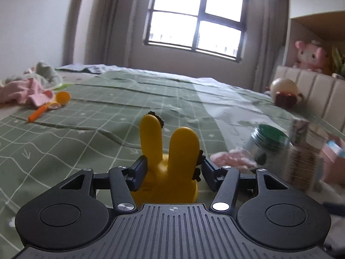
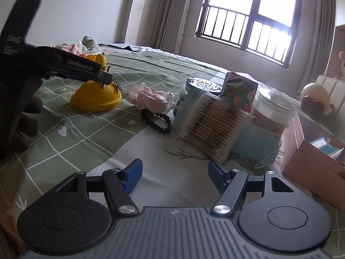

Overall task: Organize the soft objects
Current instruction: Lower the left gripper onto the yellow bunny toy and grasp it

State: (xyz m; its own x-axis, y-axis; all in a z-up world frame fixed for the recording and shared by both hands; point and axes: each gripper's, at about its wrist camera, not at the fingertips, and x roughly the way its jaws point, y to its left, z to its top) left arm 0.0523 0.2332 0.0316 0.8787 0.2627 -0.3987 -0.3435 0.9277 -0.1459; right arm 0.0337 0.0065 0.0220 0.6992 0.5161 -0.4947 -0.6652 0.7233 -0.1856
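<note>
Green grid bed by a big window w/ curtains; left gripper jaws loose round the yellow bunny stand, right gripper jaws apart, empty, pink scrunchie beside the stand.

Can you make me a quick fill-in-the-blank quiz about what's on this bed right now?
1. The yellow holder has two tall ____ like a rabbit.
2. The left gripper has its fingers on either side of the ____ holder.
3. The black hair tie lies on the bed beside a ____ scrunchie.

Answers: ears; yellow; pink
</note>
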